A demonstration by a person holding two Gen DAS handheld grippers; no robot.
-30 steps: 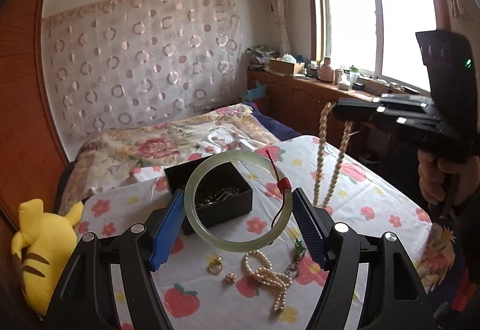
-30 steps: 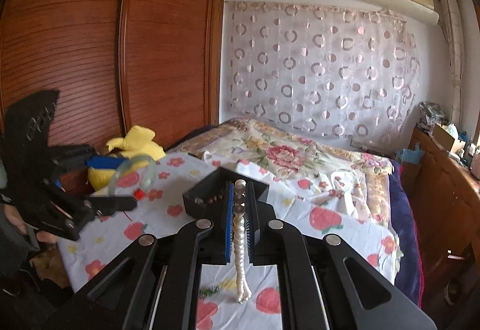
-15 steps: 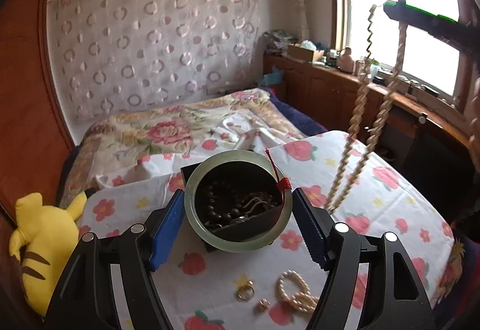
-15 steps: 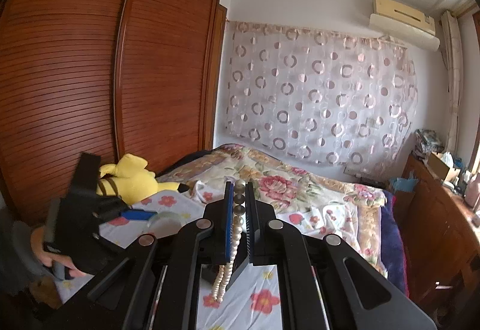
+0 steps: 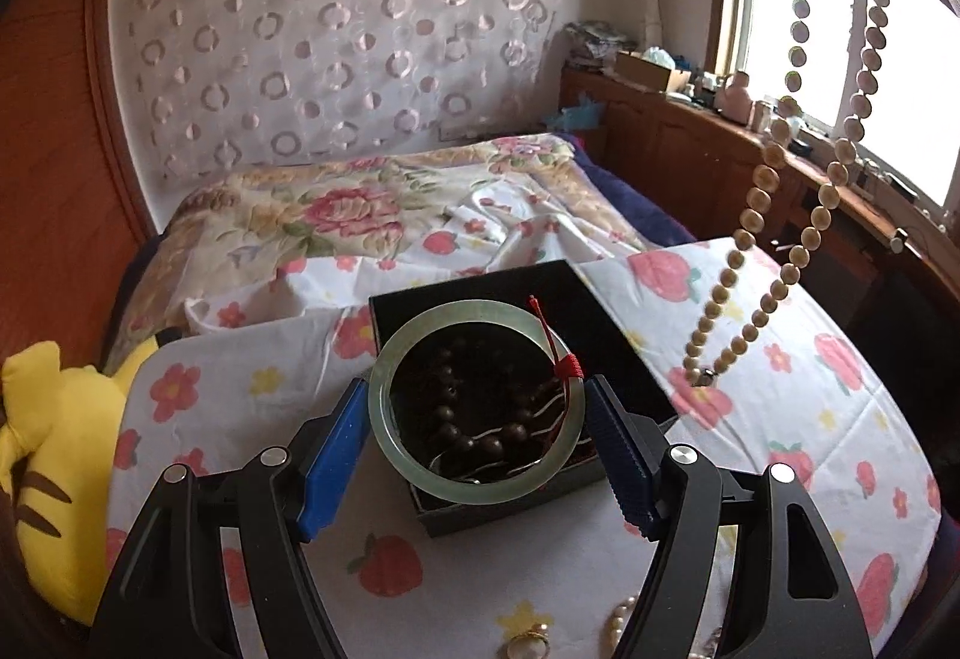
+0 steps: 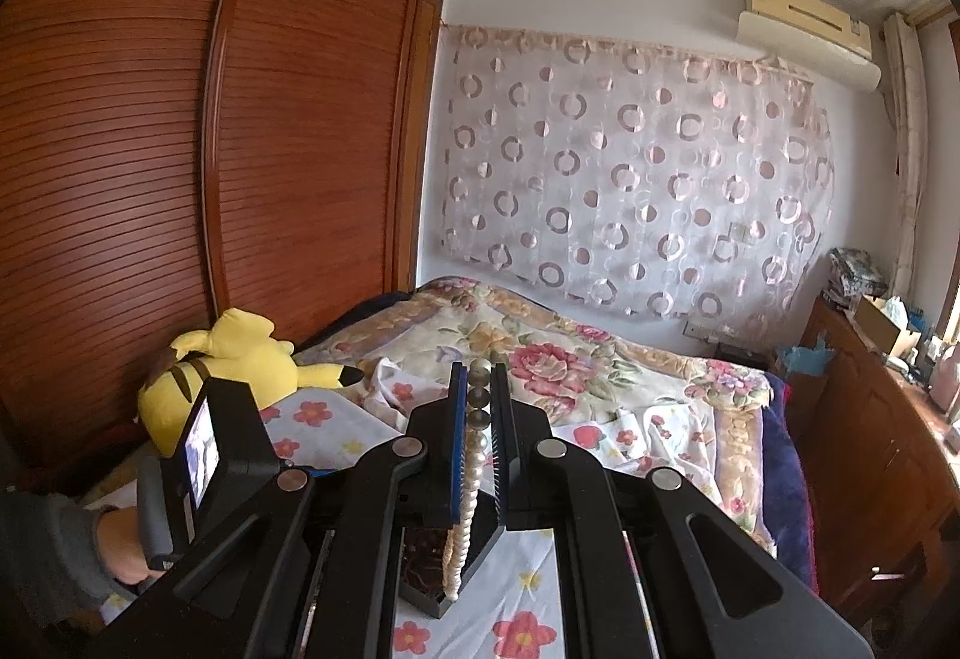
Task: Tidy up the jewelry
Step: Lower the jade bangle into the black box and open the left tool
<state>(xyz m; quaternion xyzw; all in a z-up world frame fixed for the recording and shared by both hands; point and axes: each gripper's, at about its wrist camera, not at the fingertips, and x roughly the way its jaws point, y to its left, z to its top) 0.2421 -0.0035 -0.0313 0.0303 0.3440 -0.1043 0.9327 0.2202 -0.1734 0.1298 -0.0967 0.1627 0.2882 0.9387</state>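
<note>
My left gripper (image 5: pixel 474 389) is shut on a pale green jade bangle (image 5: pixel 480 492) with a red cord, its blue pads pressing on both sides. The bangle hangs just above an open black box (image 5: pixel 606 311) that holds dark wooden beads (image 5: pixel 480 440). My right gripper (image 6: pixel 479 377) is shut on a cream bead necklace (image 6: pixel 465 485), which dangles down over the box (image 6: pixel 429 602). In the left wrist view that necklace (image 5: pixel 774 161) hangs in a long loop at the right, its lower end near the cloth beside the box.
A strawberry-print cloth (image 5: pixel 792 395) covers the surface. A gold ring (image 5: pixel 528 644) and a pearl strand (image 5: pixel 624 620) lie near the front edge. A yellow plush toy (image 5: pixel 54 449) sits at the left, the bed behind, a wooden cabinet (image 5: pixel 690 155) at the right. A hand (image 6: pixel 120 545) holds the left gripper.
My left gripper has moved forward and down, bringing the bangle over the black box. My right gripper has risen, lifting the bead necklace higher above the cloth.
</note>
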